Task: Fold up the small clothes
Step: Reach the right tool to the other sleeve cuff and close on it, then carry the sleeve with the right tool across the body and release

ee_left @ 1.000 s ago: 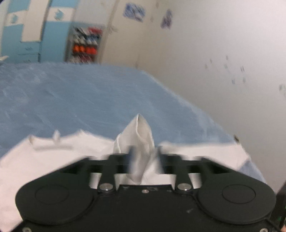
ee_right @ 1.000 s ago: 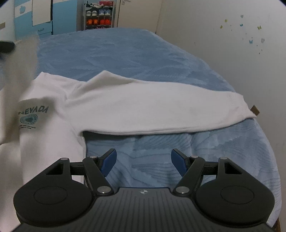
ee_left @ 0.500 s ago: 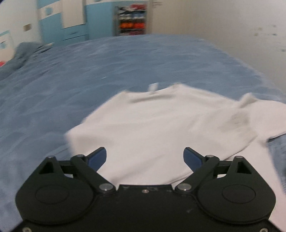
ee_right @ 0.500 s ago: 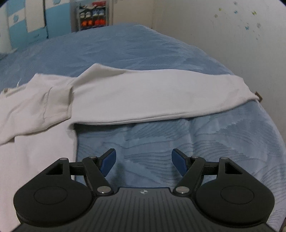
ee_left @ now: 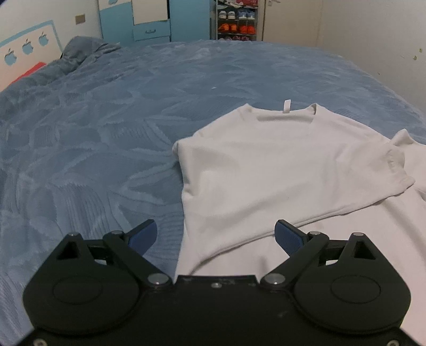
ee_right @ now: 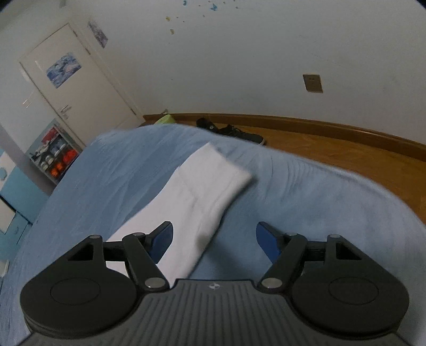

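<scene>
- The left gripper [ee_left: 215,235], which a second ago pinched a bunch of white cloth, now stands wide and empty low in the left wrist view, so it has let go.
- The white shirt [ee_left: 279,165] lies right of centre in that view on the blue bedspread [ee_left: 106,127], with one sleeve [ee_left: 380,170] now folded across the body; its cuff sits at the right edge. The first sleeve fold looks done.
- The right gripper [ee_right: 214,239] is also spread wide and holds nothing. Its view has swung from the shirt body to the other sleeve [ee_right: 202,191], which stretches up the centre of the frame toward the bed's edge, passing between the blue fingertips [ee_right: 162,237].
- My guess is this long sleeve is the next thing to take and fold in.
- Around: a shoe shelf [ee_left: 234,21] at top centre of the left view, dark shoes [ee_right: 231,131] on the wooden floor [ee_right: 346,157] beyond the bed. Nothing lies on the sleeve or bars the way.
</scene>
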A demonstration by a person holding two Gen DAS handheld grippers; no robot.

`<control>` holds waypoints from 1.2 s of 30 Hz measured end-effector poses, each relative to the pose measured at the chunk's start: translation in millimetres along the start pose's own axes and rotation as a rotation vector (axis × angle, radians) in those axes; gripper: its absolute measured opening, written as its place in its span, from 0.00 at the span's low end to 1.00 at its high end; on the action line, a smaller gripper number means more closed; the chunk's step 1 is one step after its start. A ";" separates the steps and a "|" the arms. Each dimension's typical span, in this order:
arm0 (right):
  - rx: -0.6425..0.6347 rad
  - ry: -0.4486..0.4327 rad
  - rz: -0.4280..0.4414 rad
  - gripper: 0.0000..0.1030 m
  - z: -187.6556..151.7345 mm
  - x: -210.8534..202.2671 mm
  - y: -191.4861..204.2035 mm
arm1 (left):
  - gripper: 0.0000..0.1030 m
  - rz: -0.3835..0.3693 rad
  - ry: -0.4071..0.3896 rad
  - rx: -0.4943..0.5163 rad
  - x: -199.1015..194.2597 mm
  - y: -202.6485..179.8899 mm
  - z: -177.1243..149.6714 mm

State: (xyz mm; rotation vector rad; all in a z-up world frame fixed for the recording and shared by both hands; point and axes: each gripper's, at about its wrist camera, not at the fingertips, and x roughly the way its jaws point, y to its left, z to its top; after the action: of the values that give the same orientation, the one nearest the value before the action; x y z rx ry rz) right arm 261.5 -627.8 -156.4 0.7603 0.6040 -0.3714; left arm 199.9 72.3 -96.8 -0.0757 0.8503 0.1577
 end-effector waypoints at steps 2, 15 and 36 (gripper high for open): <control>0.004 0.000 0.005 0.82 5.3 14.7 0.4 | 0.94 -0.004 0.009 -0.005 4.7 -1.6 -1.5; -0.252 -0.146 0.084 0.05 -17.6 -12.9 88.0 | 0.94 0.051 -0.002 -0.026 3.8 21.4 -5.6; -0.534 0.119 0.412 0.06 -201.9 -66.5 289.2 | 0.94 0.034 -0.016 -0.091 20.5 71.5 -13.5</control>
State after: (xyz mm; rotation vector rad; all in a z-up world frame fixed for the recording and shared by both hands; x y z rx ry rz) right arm 284.8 -278.6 -76.8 0.3756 0.6050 0.2152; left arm 191.1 143.2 -121.4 -0.1448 0.8290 0.2282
